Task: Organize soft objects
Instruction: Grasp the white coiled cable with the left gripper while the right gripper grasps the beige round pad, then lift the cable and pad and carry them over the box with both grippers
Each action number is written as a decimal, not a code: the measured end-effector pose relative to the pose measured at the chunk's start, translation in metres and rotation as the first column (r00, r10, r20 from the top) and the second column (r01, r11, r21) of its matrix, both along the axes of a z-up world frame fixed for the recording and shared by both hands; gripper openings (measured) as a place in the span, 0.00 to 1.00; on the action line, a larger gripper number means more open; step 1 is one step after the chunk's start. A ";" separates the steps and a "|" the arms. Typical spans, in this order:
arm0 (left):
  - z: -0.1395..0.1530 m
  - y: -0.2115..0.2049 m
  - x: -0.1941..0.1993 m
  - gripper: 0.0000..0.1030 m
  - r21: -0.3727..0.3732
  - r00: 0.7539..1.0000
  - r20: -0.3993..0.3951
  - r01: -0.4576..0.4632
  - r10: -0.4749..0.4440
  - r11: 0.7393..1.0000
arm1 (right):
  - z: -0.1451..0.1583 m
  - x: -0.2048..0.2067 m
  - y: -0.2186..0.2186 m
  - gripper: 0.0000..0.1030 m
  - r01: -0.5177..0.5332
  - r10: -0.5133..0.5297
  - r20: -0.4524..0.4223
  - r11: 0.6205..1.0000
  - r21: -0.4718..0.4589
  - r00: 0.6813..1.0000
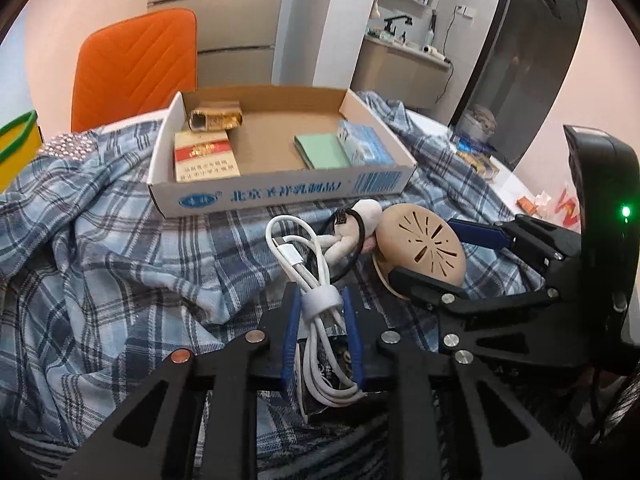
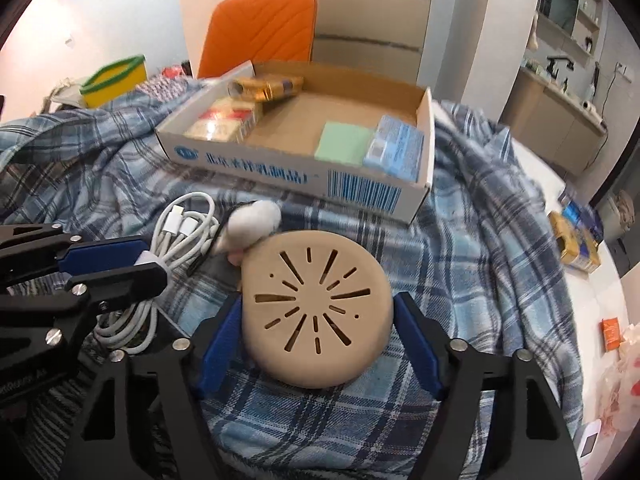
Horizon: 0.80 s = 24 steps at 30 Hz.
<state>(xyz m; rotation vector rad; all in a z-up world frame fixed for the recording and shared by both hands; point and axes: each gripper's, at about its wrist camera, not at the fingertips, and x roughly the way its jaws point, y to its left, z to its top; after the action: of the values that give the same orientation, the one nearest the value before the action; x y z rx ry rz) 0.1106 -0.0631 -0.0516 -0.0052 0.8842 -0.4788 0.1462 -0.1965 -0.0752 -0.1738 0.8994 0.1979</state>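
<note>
Your left gripper point(image 1: 320, 312) jaws pinch the white cable point(image 1: 316, 280); your right gripper point(image 2: 320, 344) jaws straddle the tan disc point(image 2: 316, 308), not clearly touching.

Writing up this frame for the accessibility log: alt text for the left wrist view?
The left gripper is shut on a coiled white cable lying on a blue plaid cloth. Beside it, the right gripper straddles a tan slotted disc, with a white plush hair tie between cable and disc. Behind sits an open cardboard box holding small packs.
</note>
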 end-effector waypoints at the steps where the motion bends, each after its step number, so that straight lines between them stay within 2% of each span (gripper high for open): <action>1: 0.003 0.001 -0.002 0.20 -0.008 1.000 0.020 -0.002 0.002 1.000 | 0.002 -0.002 0.000 0.72 -0.003 0.003 0.016 1.000 0.001 1.000; 4: 0.015 0.003 -0.011 0.20 -0.019 0.994 0.111 -0.005 0.008 1.000 | 0.010 -0.008 -0.002 0.72 -0.003 0.002 0.061 1.000 0.013 0.998; 9: 0.033 0.003 -0.027 0.20 -0.025 0.968 0.250 -0.005 0.011 1.000 | 0.022 -0.018 -0.009 0.72 0.005 -0.012 0.132 0.999 0.052 0.991; 21: 0.057 0.004 -0.045 0.20 0.002 0.923 0.383 -0.046 0.042 0.999 | 0.049 -0.039 -0.011 0.72 0.007 -0.026 0.275 0.998 0.069 0.961; 24: 0.065 0.004 -0.052 0.20 0.042 0.886 0.459 -0.098 0.068 0.994 | 0.060 -0.043 -0.010 0.72 0.010 -0.028 0.306 0.998 0.062 0.952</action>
<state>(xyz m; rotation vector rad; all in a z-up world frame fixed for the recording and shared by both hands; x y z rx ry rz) 0.0584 -0.0593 0.0131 0.1245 0.4308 -0.3491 0.1028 -0.2070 -0.0155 -0.1353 0.5845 0.1739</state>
